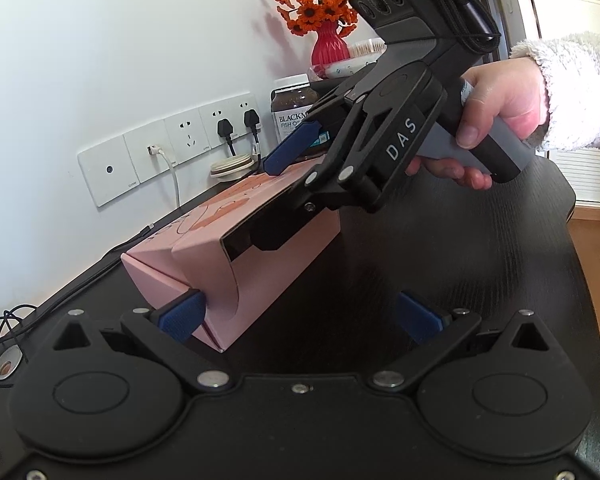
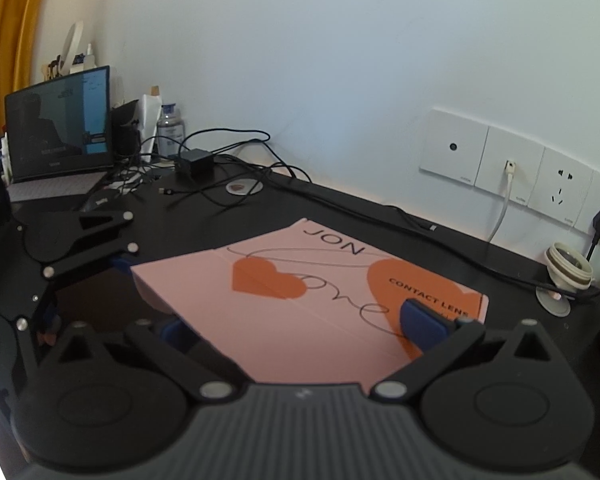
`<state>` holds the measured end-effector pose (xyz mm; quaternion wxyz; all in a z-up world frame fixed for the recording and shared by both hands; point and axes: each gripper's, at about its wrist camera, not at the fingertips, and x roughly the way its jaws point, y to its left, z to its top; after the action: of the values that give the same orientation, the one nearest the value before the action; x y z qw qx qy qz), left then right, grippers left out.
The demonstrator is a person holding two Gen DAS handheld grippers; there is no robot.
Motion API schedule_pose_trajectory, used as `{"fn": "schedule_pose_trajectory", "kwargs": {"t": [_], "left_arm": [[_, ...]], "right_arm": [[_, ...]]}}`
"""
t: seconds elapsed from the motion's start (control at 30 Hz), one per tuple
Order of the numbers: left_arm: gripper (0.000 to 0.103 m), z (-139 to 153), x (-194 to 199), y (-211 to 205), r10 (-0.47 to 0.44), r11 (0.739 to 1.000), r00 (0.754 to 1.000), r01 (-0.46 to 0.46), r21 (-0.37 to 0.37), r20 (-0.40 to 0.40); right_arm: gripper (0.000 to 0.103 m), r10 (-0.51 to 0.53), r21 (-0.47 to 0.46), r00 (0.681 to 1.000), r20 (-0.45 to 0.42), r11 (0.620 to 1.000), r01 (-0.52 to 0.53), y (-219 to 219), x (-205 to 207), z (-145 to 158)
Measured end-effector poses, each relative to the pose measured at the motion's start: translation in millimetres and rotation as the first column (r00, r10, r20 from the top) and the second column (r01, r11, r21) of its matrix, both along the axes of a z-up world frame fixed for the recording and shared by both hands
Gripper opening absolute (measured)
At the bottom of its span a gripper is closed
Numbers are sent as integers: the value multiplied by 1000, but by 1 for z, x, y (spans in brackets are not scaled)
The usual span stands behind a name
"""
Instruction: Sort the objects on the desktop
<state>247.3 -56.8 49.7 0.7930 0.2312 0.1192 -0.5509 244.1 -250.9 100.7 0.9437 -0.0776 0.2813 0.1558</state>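
A pink contact lens box with orange hearts lies tilted on the black desk. My right gripper straddles its width, one blue pad on the printed top and the other against the opposite side, shut on it. In the left wrist view a hand holds the right gripper over the pink box. My left gripper is open at the box's near end; its left pad touches a corner and its right pad is free. From the right wrist view, the left gripper sits at the box's left end.
A red vase of orange flowers and a fish oil jar stand by the wall. Wall sockets hold plugs above a cream lid. A laptop, an adapter and tangled cables fill the desk's far left.
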Motion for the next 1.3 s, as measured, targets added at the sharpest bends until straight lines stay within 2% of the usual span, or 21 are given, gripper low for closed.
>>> {"fn": "schedule_pose_trajectory", "kwargs": {"t": [0.13,0.4,0.53,0.7,0.8,0.9,1.03,1.17,1.3], "left_arm": [[103,-1,5,-4,22,999,1000,-22,27,-11],[103,-1,9,-7,9,999,1000,-8,35,-29],[103,-2,12,-8,10,999,999,-9,42,-33],[103,-2,13,-10,16,999,999,-15,47,-33],[103,-3,12,-12,30,998,999,-29,58,-16],[103,-5,9,-13,38,997,999,-38,74,8],[103,-6,7,-15,42,995,999,-44,91,29],[103,-6,10,-15,44,995,999,-45,94,9],[103,-6,14,-16,49,994,999,-47,101,-16]], "right_arm": [[103,-4,-63,1000,22,998,5,10,-3,-5],[102,24,-203,997,77,979,-8,17,-14,-14],[102,83,-265,988,129,963,-46,-2,-42,-11],[102,161,-345,971,178,934,-91,-47,-72,-17],[102,178,-317,966,187,942,-112,-72,-71,-26],[102,229,-229,954,192,956,-183,-88,-68,-30],[102,277,-141,941,195,957,-253,-97,-67,-33],[102,313,-68,930,191,950,-306,-99,-62,-33],[102,336,-54,929,154,942,-331,-93,-53,-37]]}}
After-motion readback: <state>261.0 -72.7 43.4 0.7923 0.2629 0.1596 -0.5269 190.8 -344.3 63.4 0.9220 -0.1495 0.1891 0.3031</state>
